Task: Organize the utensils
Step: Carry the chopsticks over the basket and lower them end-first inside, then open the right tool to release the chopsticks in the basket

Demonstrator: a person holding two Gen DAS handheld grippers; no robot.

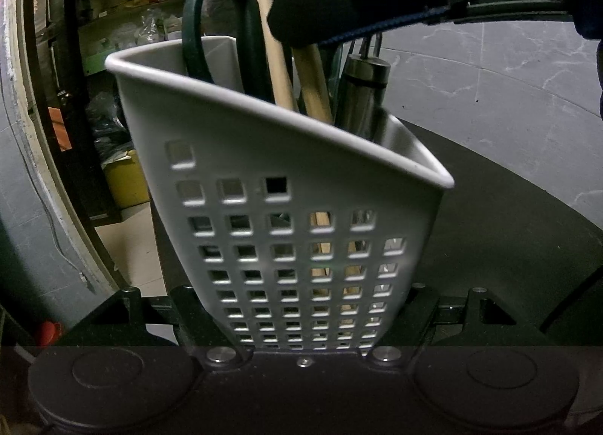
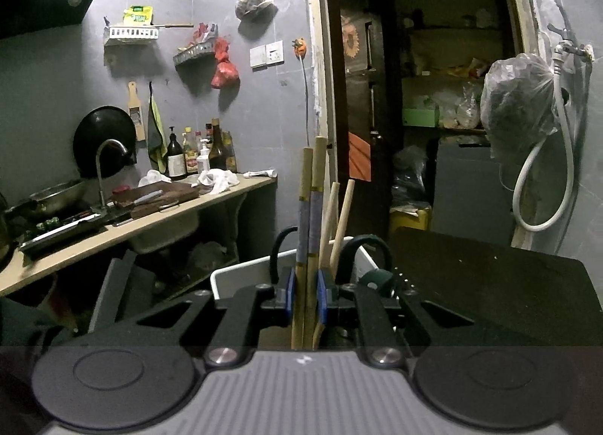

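Gripping the white perforated utensil holder (image 1: 286, 216) at bottom centre, the left gripper (image 1: 301, 344) fingers are clamping its base on the dark desk (image 1: 508, 231). At centre right, the right gripper (image 2: 306, 293) fingers are pinching 2 chopsticks (image 2: 311, 209) upright inside the holder.

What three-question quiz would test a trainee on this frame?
1. True or false: the right gripper is shut on chopsticks.
2. What does the left gripper grip?
A. bottle
B. caddy
C. cloth
3. Fill in: the scissors in the caddy have dark ____ handles.

Key: 1 true; 2 B; 3 green.
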